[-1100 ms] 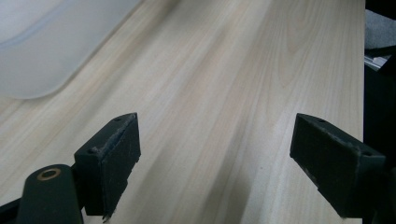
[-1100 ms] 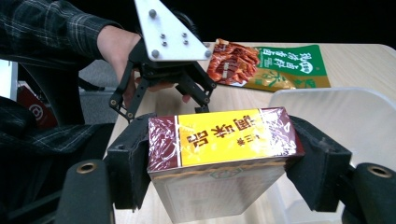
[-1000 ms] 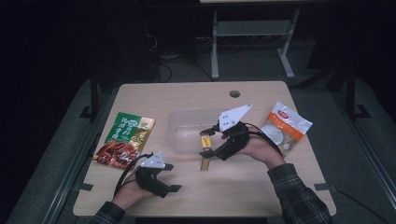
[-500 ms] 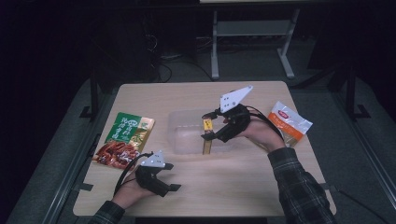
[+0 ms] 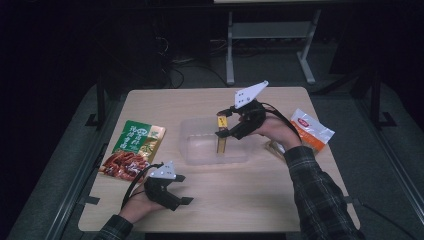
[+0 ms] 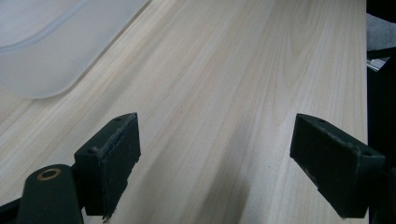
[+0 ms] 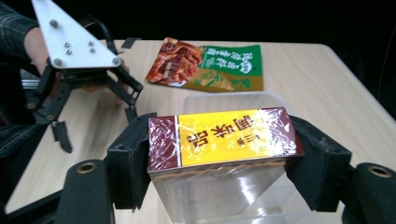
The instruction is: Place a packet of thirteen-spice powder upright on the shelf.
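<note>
A dark room surrounds a pale wooden desk (image 5: pixel 260 195), with a metal frame standing behind it.

The right hand-held gripper (image 5: pixel 226 126) is clenched on a cellophane-wrapped box with a yellow and maroon label (image 7: pixel 223 140), its jaws pressing the box's two short ends. In the high view the box (image 5: pixel 221 137) stands upright, held over or inside the clear plastic container (image 5: pixel 200 145) in the middle of the desk; whether its lower end touches the container floor cannot be told. The container seems otherwise empty.

The left hand-held gripper (image 5: pixel 181 189) rests near the front edge of the desk, released, its jaws wide apart over bare wood, with a corner of the container (image 6: pixel 42 51) just ahead of it.

Farther out, a green and red snack pouch (image 5: pixel 133 149) lies flat left of the container, and an orange and white snack bag (image 5: pixel 311 129) lies to its right, both outside it.

As a judgement, the packing is at an early stage: the box is about to be set down and let go, and the two bags remain to be put in.
</note>
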### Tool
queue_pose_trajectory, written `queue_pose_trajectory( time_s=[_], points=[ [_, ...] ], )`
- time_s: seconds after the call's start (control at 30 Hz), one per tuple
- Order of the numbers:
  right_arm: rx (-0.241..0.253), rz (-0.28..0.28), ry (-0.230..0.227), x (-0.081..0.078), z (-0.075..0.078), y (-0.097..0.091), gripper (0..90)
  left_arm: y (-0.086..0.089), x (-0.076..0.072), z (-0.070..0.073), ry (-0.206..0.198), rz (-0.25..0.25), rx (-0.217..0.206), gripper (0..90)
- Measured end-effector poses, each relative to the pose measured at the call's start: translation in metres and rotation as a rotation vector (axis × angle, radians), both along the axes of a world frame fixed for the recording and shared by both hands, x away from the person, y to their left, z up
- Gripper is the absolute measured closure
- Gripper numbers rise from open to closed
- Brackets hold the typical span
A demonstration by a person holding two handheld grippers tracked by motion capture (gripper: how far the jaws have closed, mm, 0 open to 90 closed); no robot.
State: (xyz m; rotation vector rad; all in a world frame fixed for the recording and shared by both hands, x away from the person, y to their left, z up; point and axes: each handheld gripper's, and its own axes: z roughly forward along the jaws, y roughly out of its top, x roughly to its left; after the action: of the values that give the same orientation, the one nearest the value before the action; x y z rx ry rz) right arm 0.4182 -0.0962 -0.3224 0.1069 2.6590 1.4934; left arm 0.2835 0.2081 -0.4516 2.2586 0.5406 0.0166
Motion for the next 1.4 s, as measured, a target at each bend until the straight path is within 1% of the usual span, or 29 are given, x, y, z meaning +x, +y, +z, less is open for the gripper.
queue_pose_trajectory(
  time_s=[0.07, 0.1, 0.2, 0.23, 0.3, 0.33, 0.4, 0.43, 0.47, 0.53, 0.6, 0.63, 0.67, 0.73, 0.77, 0.8, 0.87, 0.97, 1.0, 1.13, 1.23, 1.3, 1.33, 1.37, 1.4],
  points=[
    [-0.007, -0.004, 0.005, 0.005, 0.0, 0.001, 29.9, 0.0, 0.001, -0.001, -0.002, -0.004, 0.006, 15.5],
    [-0.016, -0.007, -0.002, 0.006, -0.001, 0.002, 29.9, 0.0, 0.001, 0.0, -0.002, -0.006, 0.006, 15.6],
    [-0.031, -0.013, -0.001, 0.012, -0.003, 0.004, 29.9, 0.0, 0.0, 0.0, -0.005, -0.009, 0.002, 15.5],
    [-0.034, -0.013, -0.011, 0.014, -0.004, 0.004, 29.9, 0.0, 0.0, 0.0, -0.004, -0.01, 0.002, 15.5],
    [-0.027, -0.018, 0.001, 0.017, -0.004, 0.006, 29.9, 0.0, 0.0, -0.001, 0.002, -0.008, 0.001, 15.5],
    [-0.026, -0.016, -0.007, 0.018, -0.005, 0.007, 29.9, 0.0, 0.001, -0.001, 0.003, -0.014, 0.006, 15.5],
    [-0.022, -0.018, -0.003, 0.019, -0.006, 0.007, 29.9, 0.0, 0.001, -0.002, 0.004, -0.017, 0.008, 15.5],
    [-0.029, -0.018, -0.006, 0.02, -0.007, 0.007, 29.9, 0.0, 0.001, -0.002, 0.005, -0.018, 0.007, 15.5],
    [-0.03, -0.022, 0.005, 0.021, -0.008, 0.007, 29.9, -0.001, 0.001, -0.002, 0.006, -0.018, 0.007, 15.5],
    [-0.039, -0.021, -0.009, 0.023, -0.01, 0.007, 29.9, -0.001, 0.001, -0.002, 0.006, -0.017, 0.006, 15.5],
    [-0.033, -0.028, 0.011, 0.023, -0.01, 0.007, 29.9, -0.001, 0.001, -0.002, 0.007, -0.019, 0.008, 15.5],
    [-0.037, -0.023, -0.005, 0.024, -0.011, 0.007, 29.8, -0.001, 0.001, -0.002, 0.006, -0.02, 0.009, 15.5],
    [-0.04, -0.028, 0.004, 0.025, -0.011, 0.007, 29.8, -0.001, 0.001, -0.002, 0.008, -0.021, 0.01, 15.5],
    [-0.04, -0.029, 0.004, 0.025, -0.012, 0.007, 29.9, -0.002, 0.001, -0.002, 0.009, -0.023, 0.009, 15.5],
    [-0.048, -0.031, 0.001, 0.026, -0.013, 0.007, 29.8, -0.002, 0.001, -0.002, 0.008, -0.024, 0.008, 15.5],
    [-0.047, -0.04, 0.02, 0.026, -0.014, 0.008, 29.8, -0.002, 0.001, -0.002, 0.008, -0.028, 0.009, 15.5],
    [-0.051, -0.038, 0.011, 0.028, -0.016, 0.008, 29.8, -0.002, 0.001, -0.002, 0.011, -0.025, 0.002, 15.5],
    [-0.065, -0.041, 0.017, 0.029, -0.02, 0.011, 29.8, -0.002, 0.001, -0.002, 0.011, -0.026, 0.0, 15.5],
    [-0.066, -0.045, 0.026, 0.029, -0.021, 0.012, 29.8, -0.002, 0.001, -0.002, 0.011, -0.026, 0.0, 15.5],
    [-0.08, -0.039, 0.017, 0.031, -0.024, 0.014, 29.8, -0.002, 0.001, -0.001, 0.009, -0.03, 0.0, 15.5],
    [-0.087, -0.047, 0.011, 0.031, -0.029, 0.015, 29.7, -0.003, 0.001, -0.002, 0.011, -0.031, -0.001, 15.4],
    [-0.089, -0.056, 0.0, 0.031, -0.034, 0.016, 29.7, -0.003, 0.0, -0.002, 0.012, -0.033, 0.001, 15.4],
    [-0.085, -0.063, 0.011, 0.03, -0.036, 0.017, 29.7, -0.003, 0.0, -0.002, 0.013, -0.035, 0.005, 15.4],
    [-0.092, -0.062, 0.002, 0.032, -0.039, 0.017, 29.6, -0.003, 0.0, -0.001, 0.012, -0.036, 0.007, 15.4],
    [-0.093, -0.062, 0.004, 0.033, -0.042, 0.017, 29.6, -0.003, 0.0, -0.001, 0.012, -0.037, 0.007, 15.4]
  ],
)
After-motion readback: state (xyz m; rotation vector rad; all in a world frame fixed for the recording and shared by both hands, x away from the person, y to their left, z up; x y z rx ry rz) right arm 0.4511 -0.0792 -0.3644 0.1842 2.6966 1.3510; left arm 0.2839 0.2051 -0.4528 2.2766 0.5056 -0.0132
